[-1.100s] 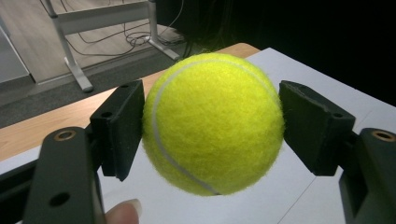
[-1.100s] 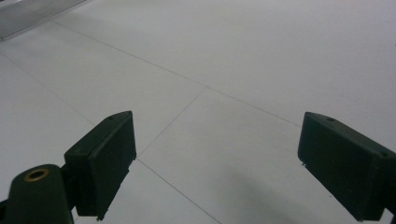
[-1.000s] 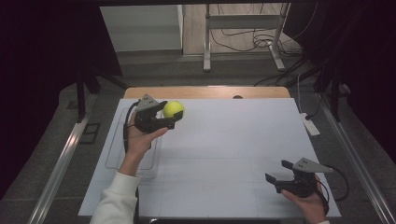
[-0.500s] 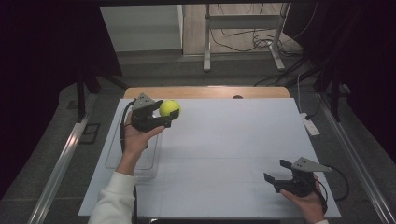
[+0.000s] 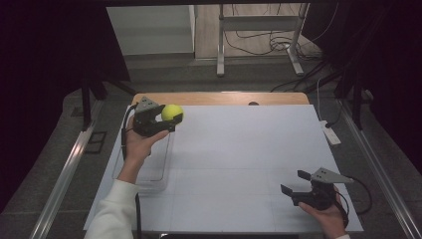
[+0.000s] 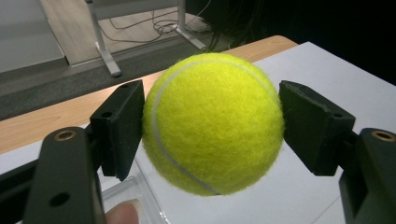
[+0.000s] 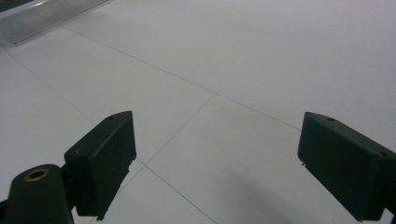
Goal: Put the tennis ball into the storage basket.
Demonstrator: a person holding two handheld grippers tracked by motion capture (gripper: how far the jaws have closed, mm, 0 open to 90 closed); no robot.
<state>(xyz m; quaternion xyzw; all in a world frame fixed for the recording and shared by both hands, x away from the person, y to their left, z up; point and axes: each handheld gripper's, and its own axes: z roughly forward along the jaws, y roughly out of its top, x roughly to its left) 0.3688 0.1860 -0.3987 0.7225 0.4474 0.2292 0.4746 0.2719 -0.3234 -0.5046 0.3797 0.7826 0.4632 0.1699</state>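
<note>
A yellow tennis ball (image 5: 172,112) (image 6: 212,123) hangs in the air over the far left of the white table (image 5: 239,149). My left gripper (image 5: 174,117) is shut on it, and both black pads (image 6: 122,126) press its sides. A hand holds that gripper from below. Close to the table's front right corner, my right gripper (image 5: 293,182) (image 7: 212,163) stands open. Bare white tabletop lies between its pads (image 7: 105,158).
A clear plastic tray (image 5: 149,172) (image 7: 42,18) lies on the table's left side, under the left hand. A strip of wood (image 5: 219,98) runs along the far edge. A small white device (image 5: 330,133) with a cable sits at the right edge.
My left gripper has carried the tennis ball a little to the left and farther back. The right gripper has stayed still and open.
</note>
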